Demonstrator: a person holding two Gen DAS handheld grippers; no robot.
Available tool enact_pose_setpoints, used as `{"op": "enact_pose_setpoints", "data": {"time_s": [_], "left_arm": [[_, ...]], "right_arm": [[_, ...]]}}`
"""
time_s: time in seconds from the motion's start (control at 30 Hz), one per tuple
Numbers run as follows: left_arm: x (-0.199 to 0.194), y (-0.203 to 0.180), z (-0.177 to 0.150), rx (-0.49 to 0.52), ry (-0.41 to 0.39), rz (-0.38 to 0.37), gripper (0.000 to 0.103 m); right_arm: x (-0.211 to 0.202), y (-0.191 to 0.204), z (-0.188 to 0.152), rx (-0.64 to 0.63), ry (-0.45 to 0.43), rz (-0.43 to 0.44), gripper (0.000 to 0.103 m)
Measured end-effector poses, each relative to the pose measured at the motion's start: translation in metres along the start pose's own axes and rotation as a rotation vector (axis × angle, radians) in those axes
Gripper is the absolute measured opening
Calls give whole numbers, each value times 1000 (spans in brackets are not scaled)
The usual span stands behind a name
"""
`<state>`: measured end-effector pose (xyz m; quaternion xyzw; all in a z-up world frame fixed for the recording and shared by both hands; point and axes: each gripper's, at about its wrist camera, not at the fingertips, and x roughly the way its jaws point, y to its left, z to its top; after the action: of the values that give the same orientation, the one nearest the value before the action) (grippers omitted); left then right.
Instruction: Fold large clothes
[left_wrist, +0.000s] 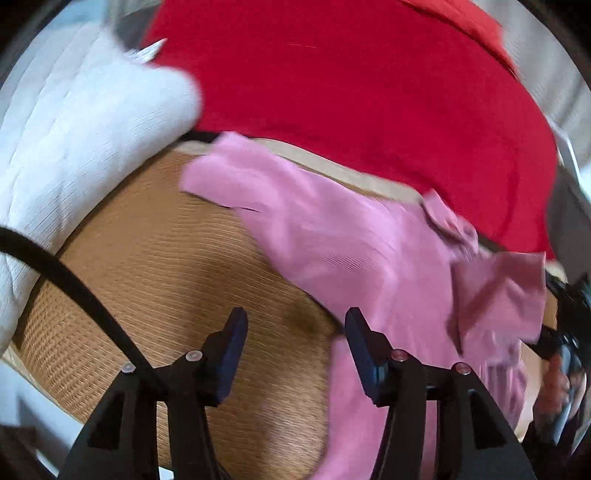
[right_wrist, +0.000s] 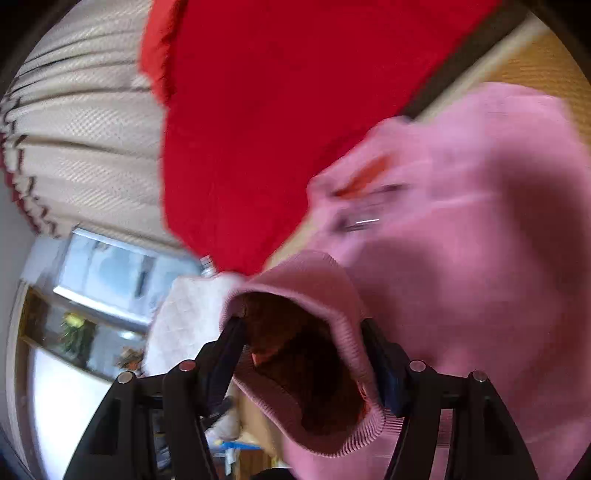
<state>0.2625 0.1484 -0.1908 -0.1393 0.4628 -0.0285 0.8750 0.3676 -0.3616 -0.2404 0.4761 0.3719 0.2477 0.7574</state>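
1. Left gripper (left_wrist: 295, 334): the jaws stood apart with nothing between the pads; bare woven mat (left_wrist: 155, 258) showed through the gap; the right-hand finger lay at the edge of the pink garment (left_wrist: 351, 240) without pinching it; state recorded as released.
2. Right gripper (right_wrist: 301, 338): a ribbed cuff (right_wrist: 314, 280) of the pink garment (right_wrist: 480, 258) sat over the jaws, its opening stretched wide between the two fingers; the fabric draped against both fingers; whether the pads were pressing on the cuff or only carrying it could not be told.
3. Pink garment, position: in the left wrist view it lay spread and rumpled across the tan mat, running from the centre toward the lower right; a collar or folded flap was visible near its upper right part; the far edge lay just beside the red cloth (left_wrist: 351, 85).
4. Red cloth: it covered the area beyond the pink garment in both views; in the right wrist view it (right_wrist: 277, 110) filled the upper middle.
5. White quilted cloth (left_wrist: 74, 129): it lay at the left of the mat, beside the red cloth.
6. A black cable (left_wrist: 74, 280) crossed the lower left of the left wrist view.
7. Both views were motion-blurred; fine detail on the garment was not legible.
8. A pleated curtain (right_wrist: 81, 129) and a window (right_wrist: 110, 269) were seen at the left of the right wrist view.
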Motion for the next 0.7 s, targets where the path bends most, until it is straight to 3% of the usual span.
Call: {"op": "enact_pose_setpoints", "data": {"time_s": [0.13, 0.23, 0.4, 0.47, 0.5, 0.7], "left_arm": [[7, 46, 28, -130, -13, -2, 63], [18, 73, 44, -224, -15, -42, 65], [54, 102, 65, -353, -3, -107, 65], [75, 108, 74, -399, 15, -130, 65], [85, 111, 80, -426, 22, -136, 64], [118, 111, 102, -502, -3, -171, 63]], "right_arm": [[46, 83, -5, -130, 98, 173, 67], [64, 124, -14, -236, 122, 201, 67], [70, 123, -35, -458, 86, -96, 67], [67, 103, -43, -475, 98, -168, 52], [67, 96, -47, -478, 111, -193, 36], [55, 46, -58, -494, 132, -346, 36]]}}
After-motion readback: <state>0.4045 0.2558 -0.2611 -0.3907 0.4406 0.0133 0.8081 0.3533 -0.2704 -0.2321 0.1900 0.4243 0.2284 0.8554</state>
